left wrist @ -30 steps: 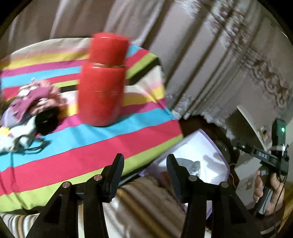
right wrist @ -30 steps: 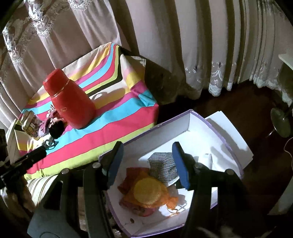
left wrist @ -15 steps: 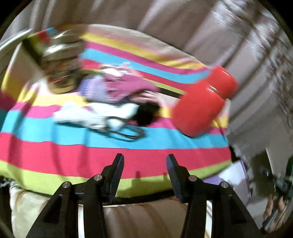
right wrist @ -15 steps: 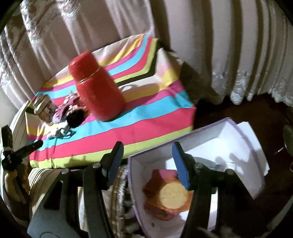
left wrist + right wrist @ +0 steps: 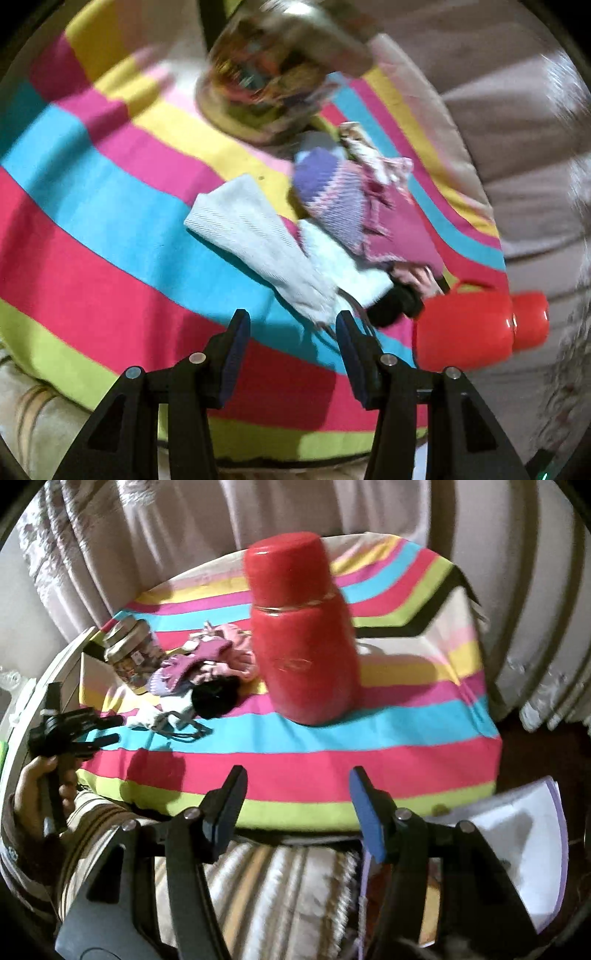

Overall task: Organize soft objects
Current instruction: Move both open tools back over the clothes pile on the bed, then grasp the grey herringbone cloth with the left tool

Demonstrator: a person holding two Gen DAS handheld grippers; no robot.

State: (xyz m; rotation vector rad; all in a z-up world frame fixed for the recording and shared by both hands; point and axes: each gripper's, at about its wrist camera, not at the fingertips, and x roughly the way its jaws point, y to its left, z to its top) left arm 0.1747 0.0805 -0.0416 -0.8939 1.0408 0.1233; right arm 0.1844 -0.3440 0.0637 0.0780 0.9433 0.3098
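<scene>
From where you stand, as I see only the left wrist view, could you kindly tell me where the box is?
Observer: The white box sits low, off the near right corner of the striped cloth, in the right wrist view.
Operator: Thank you. Are the right tongs carrying anything?
Observer: No, the right tongs are empty, and their jaws are opening.
Operator: My picture is rolled over; is the red flask upright?
Observer: Yes, the red flask stands upright on the cloth, just right of the pile of soft things.
</scene>
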